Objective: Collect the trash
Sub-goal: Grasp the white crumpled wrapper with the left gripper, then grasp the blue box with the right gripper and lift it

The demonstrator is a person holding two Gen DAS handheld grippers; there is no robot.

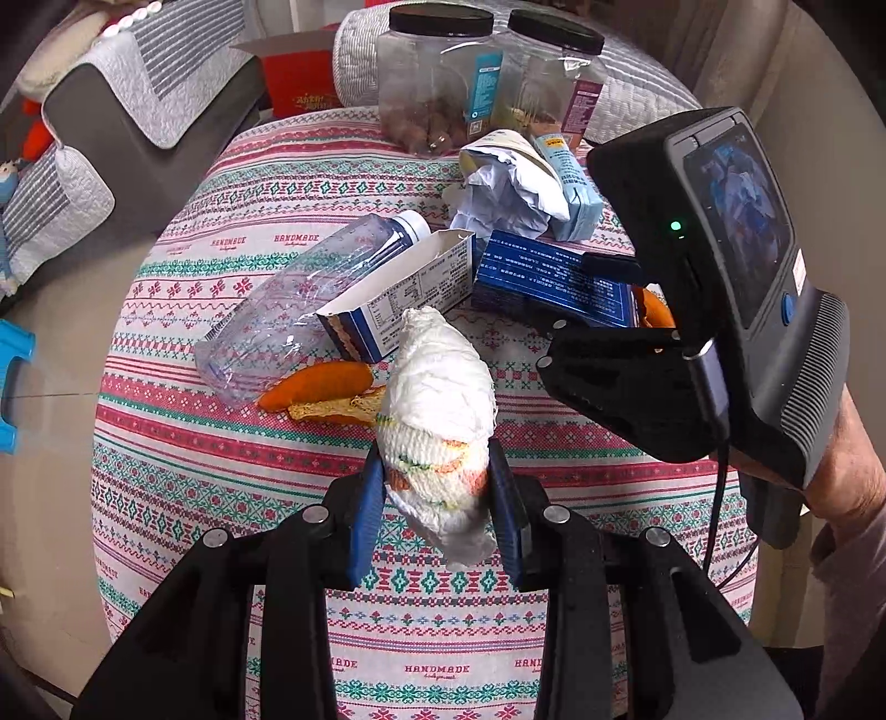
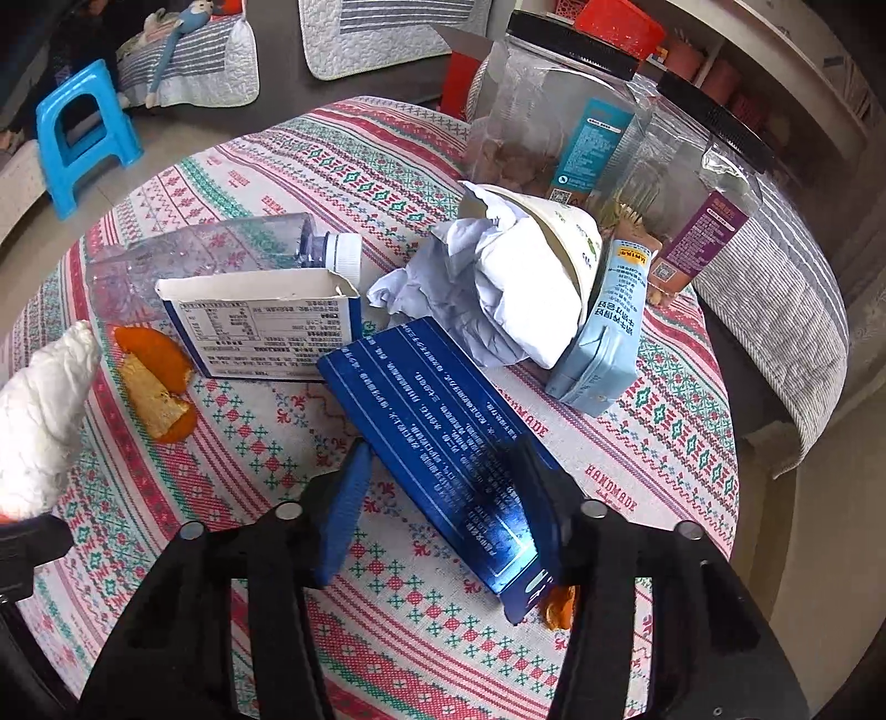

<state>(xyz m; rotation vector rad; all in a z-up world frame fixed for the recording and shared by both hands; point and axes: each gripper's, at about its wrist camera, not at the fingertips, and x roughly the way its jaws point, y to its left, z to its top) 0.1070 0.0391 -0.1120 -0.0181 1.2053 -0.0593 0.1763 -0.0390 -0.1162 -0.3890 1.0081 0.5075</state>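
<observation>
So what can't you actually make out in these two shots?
- Right wrist view: orange peel mostly hidden under the dark blue box.
- Right wrist view: right gripper finger blurred; contact with the box unclear.
- Left wrist view: blue stool cut off by the left edge.

Round patterned tablecloth [image 2: 653, 459], blue stool [image 2: 77, 133], quilted sofa cushions [image 2: 376, 33]

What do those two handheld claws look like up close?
Each claw has black hinged arms with silver rivets and blue ribbed pads. The right one's grey body carries a small screen, a green light, a blue button and a black cable.
</observation>
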